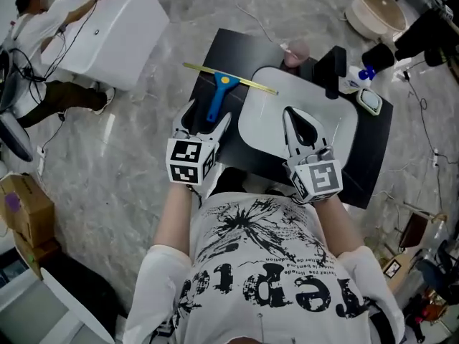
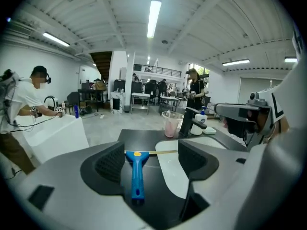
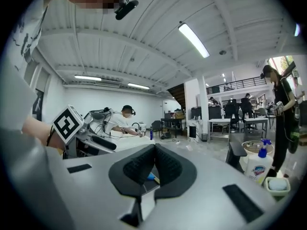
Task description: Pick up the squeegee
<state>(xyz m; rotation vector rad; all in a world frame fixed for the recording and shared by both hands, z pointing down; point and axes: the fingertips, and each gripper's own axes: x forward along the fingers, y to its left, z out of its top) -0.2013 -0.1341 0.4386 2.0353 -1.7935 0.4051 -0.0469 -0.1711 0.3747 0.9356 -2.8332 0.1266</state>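
Left gripper [image 1: 206, 122]: jaws wide apart. In the left gripper view [image 2: 151, 163] the blue handle of the squeegee [image 2: 136, 172] lies lengthwise in the gap, with space showing between it and each pad. Not clamped.

Right gripper [image 1: 292, 116]: jaws pressed together, pads meeting along one line in the right gripper view [image 3: 154, 169]. It hovers above the white sink basin [image 1: 262, 117].

Squeegee [image 1: 217, 97]: flat on the black countertop [image 1: 233, 49], just left of the basin. The handle points toward the person, its lower end between the left jaws. The yellow blade runs crosswise at the far end, and its right tip reaches over the basin's rim.

Surroundings, head view: black faucet [image 1: 335, 70] at the far edge of the basin. Pinkish cup [image 1: 295, 51] on the countertop just left of the faucet. White bottle with blue top [image 1: 356, 78] just right of the faucet, and a small dish [image 1: 369, 100] on the counter nearer than the bottle. Grey marbled floor around the counter.

Upper left: a second person [image 1: 32, 27] bends over a white cabinet [image 1: 118, 20], well apart from the counter.
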